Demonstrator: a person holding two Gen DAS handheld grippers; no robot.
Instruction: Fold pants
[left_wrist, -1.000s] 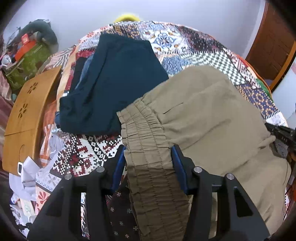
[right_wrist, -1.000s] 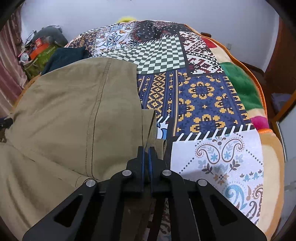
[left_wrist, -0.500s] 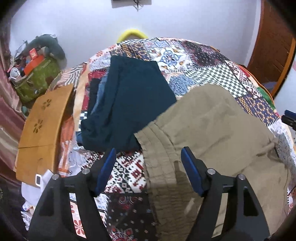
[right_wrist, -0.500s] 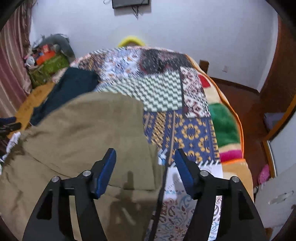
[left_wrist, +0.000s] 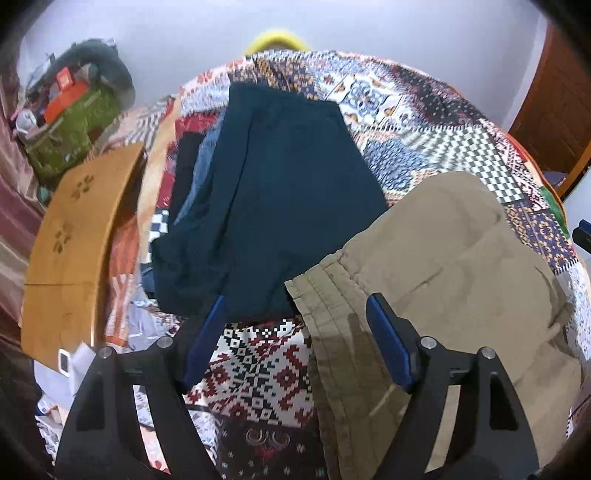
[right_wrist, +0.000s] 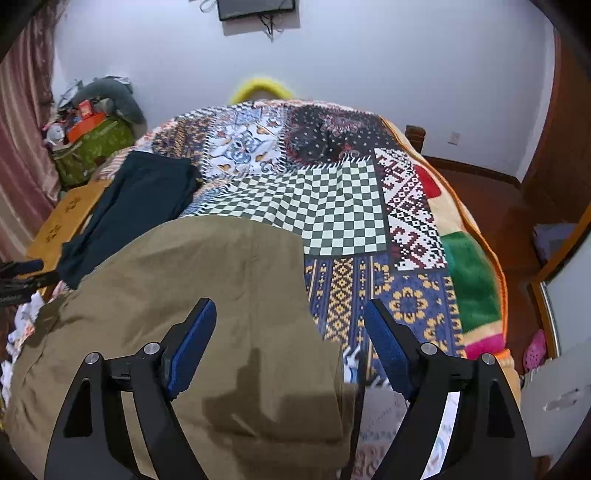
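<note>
Khaki pants lie folded on the patterned bedspread, elastic waistband toward the left wrist camera. My left gripper is open and empty, raised above the waistband's left end. In the right wrist view the khaki pants fill the lower left. My right gripper is open and empty, raised above the pants' right edge. The left gripper's tip also shows at the left edge of the right wrist view.
Folded dark teal pants lie on other folded clothes left of the khaki pair. A wooden table stands at the bed's left side, with a cluttered green bag behind it. Bed edge, floor and a door are at right.
Both grippers have let go of the khaki pants, opened wide and lifted up and back. The pants now lie flat on the bed.
</note>
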